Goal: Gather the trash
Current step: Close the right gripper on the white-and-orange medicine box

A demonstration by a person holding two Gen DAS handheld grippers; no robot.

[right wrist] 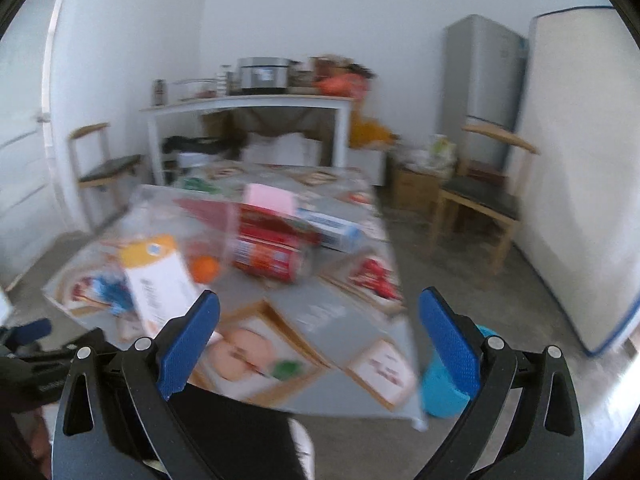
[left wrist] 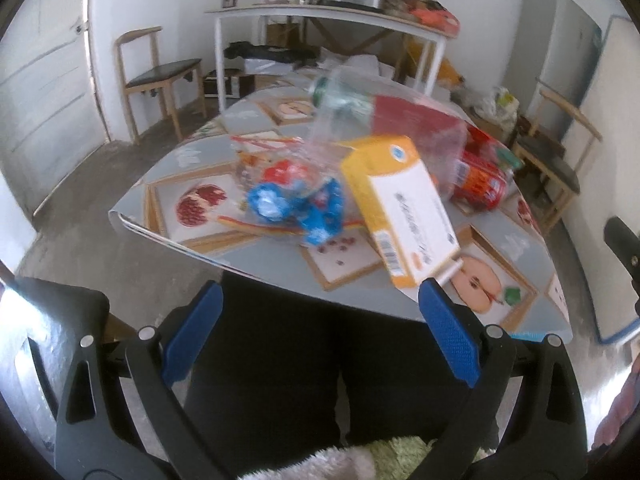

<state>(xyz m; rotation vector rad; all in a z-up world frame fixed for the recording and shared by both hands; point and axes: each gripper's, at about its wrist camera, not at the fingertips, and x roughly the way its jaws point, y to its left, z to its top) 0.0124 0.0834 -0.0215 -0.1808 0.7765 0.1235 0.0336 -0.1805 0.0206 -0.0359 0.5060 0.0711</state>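
Trash lies on a table with a fruit-print cloth (left wrist: 256, 264) (right wrist: 332, 312). An orange-and-white carton (left wrist: 400, 208) (right wrist: 158, 280) lies near the front. Beside it are blue crumpled wrappers (left wrist: 296, 204) (right wrist: 110, 288), a clear plastic bottle (left wrist: 360, 120), a red can (left wrist: 480, 180) (right wrist: 272, 254), a small orange ball (right wrist: 205, 269), a blue-white box (right wrist: 328, 228), a pink paper (right wrist: 268, 197) and a red wrapper (right wrist: 374, 276). My left gripper (left wrist: 320, 332) is open, below the table's near edge. My right gripper (right wrist: 320, 340) is open over the table's front part, holding nothing.
A blue bin (right wrist: 448, 384) stands on the floor at the table's right front corner. Wooden chairs (left wrist: 160, 76) (right wrist: 480, 196) stand left and right. A white side table (left wrist: 332, 16) with pots is at the back. A person's dark-trousered legs (left wrist: 312, 380) are below the left gripper.
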